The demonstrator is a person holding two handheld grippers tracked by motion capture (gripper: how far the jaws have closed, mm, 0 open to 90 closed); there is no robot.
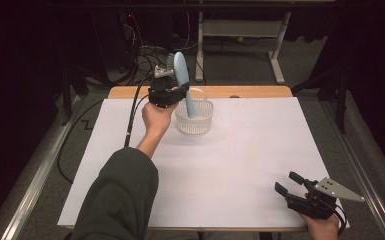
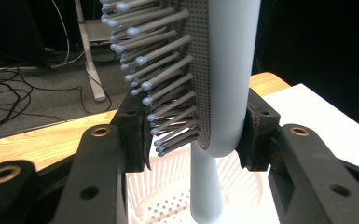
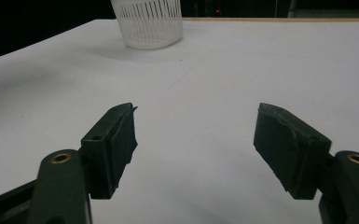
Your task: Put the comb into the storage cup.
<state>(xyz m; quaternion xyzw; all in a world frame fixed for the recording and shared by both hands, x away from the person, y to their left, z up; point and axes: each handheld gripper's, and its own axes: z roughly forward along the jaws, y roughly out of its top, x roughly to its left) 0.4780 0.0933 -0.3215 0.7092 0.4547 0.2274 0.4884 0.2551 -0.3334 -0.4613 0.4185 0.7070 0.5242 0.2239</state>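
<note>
Right gripper sits nearest the person, at about 5 o'clock on the table, just inside the near edge. Its jaws are spread wide with nothing between them; in the right gripper view only bare white tabletop lies in the gap, and the pads hang just above the surface. The grey three-cornered plate on top points toward 3 o'clock. The holding hand enters from the bottom edge.

Left forearm in a dark green sleeve reaches from 7 o'clock toward 11 o'clock. The left hand holds the left gripper raised off the table, black cable trailing down its near side.

Left gripper is pinching a pale blue hairbrush at the base of the brush head (one pad on the smooth back, the other against the bristle side, per the left gripper view). The hairbrush stands roughly upright, head up, grey ball-tipped bristles facing 9 o'clock in the high view. Its handle points down into a white perforated basket.

The basket stands at about 12 o'clock on the white tabletop, near the far wooden edge, well apart from the right gripper. Whether the handle tip touches the basket floor cannot be told.

Beyond the table: dark floor, loose cables, a white desk frame.
</note>
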